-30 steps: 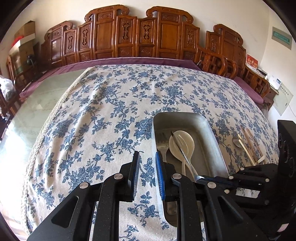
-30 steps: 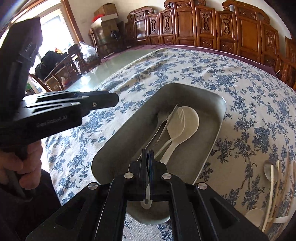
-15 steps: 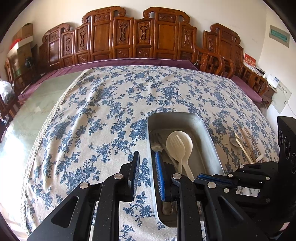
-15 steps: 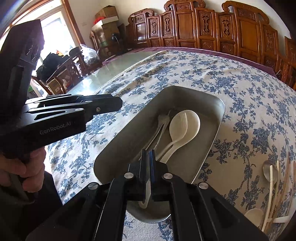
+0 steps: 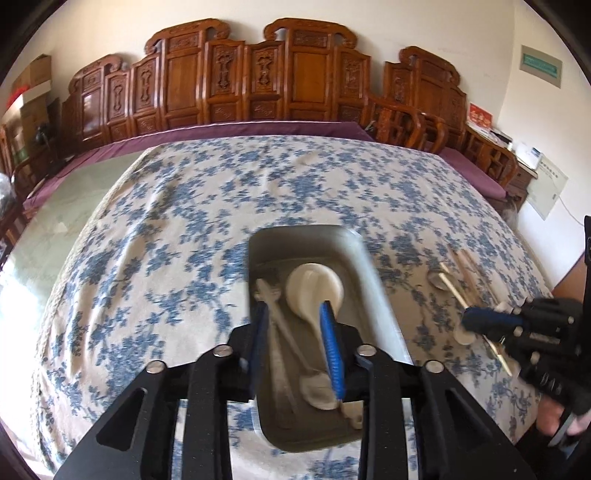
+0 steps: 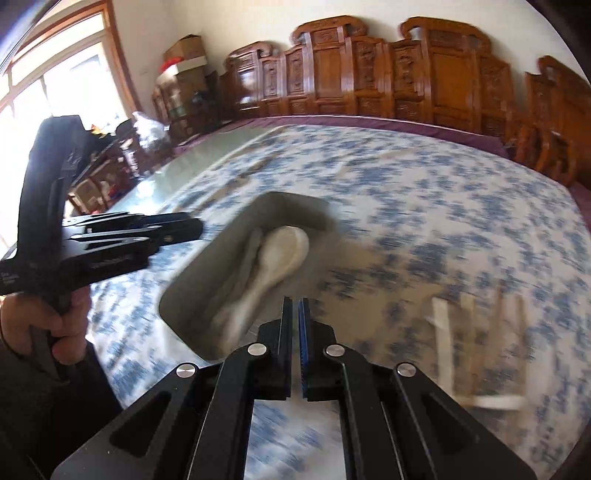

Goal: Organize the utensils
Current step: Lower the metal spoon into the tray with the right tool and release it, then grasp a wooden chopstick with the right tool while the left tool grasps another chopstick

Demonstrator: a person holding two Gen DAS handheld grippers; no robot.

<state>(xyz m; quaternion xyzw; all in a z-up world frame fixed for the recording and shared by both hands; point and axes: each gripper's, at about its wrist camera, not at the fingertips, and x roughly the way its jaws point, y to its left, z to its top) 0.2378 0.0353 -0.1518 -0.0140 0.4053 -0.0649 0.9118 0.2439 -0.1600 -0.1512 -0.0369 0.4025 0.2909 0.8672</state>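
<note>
One metal tray holds two cream spoons.

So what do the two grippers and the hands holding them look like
Both grippers, left and right, are matte black with slotted, angular arms, silver round bolts and ribbed blue pads inside the fingers. The left one's side carries faint pale lettering, too blurred to read. A dark sleeve shows at the left wrist.

Carved wooden chairs line white wall

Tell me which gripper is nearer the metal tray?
Left. The left gripper hangs right over the metal tray, jaws opening; the right gripper sits beside it, toward loose utensils.
</note>
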